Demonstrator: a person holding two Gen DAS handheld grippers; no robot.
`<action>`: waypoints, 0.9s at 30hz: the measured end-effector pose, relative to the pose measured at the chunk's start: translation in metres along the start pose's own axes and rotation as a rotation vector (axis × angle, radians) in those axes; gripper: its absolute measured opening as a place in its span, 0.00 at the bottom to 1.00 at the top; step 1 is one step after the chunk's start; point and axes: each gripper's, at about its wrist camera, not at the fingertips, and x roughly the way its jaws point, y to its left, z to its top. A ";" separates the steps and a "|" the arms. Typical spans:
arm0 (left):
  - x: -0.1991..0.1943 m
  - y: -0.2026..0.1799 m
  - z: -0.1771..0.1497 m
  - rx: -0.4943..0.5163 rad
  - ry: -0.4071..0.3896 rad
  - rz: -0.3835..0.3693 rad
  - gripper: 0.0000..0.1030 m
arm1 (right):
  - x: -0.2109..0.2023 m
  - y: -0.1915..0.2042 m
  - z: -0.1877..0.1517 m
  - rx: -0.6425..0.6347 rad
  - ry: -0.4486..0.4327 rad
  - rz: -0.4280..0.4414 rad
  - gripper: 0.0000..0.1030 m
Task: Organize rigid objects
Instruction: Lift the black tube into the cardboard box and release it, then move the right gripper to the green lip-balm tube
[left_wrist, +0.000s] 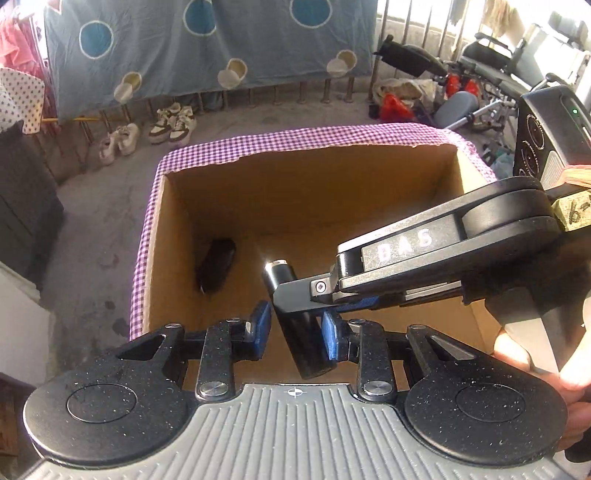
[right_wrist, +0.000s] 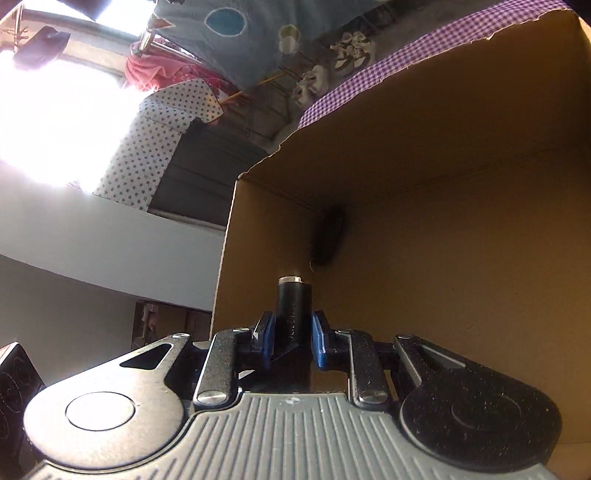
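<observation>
Right gripper (right_wrist: 293, 338): jaws nearly closed, blue pads pressed on both sides of a black cylinder (right_wrist: 294, 308) with a silver cap at its far end — firm hold, the cylinder standing out forward between the fingers. In the left wrist view the same cylinder (left_wrist: 295, 325) hangs over the open cardboard box (left_wrist: 369, 177), tilted, silver end pointing down into the box. Left gripper (left_wrist: 293, 330): jaws narrowly parted, its blue pads (left_wrist: 258, 326) on either side of the cylinder's lower body; the pad nearer the right gripper lies against or just beside the cylinder, the other shows a small gap — so no clear clamp from this side, the grip belongs to the right gripper. A hand (left_wrist: 543, 373) holds the right gripper's handle at the edge of the left view. Box: rim wrapped in purple checked cloth (left_wrist: 295, 138), inside brown and mostly bare. One dark oblong object (left_wrist: 216, 271) lies on the box floor near a side wall, well apart from the held cylinder. Beyond the box, pale shoes (left_wrist: 171, 123) on a concrete floor under a blue dotted sheet (left_wrist: 207, 48).
</observation>
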 end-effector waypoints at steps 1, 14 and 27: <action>0.003 0.002 0.000 -0.004 0.005 0.014 0.30 | 0.012 -0.002 0.005 0.019 0.013 -0.014 0.24; -0.053 0.015 -0.012 -0.036 -0.114 -0.005 0.43 | -0.017 0.003 -0.002 0.016 -0.014 0.013 0.24; -0.111 -0.020 -0.072 0.025 -0.208 -0.190 0.56 | -0.174 -0.014 -0.134 -0.122 -0.277 0.008 0.27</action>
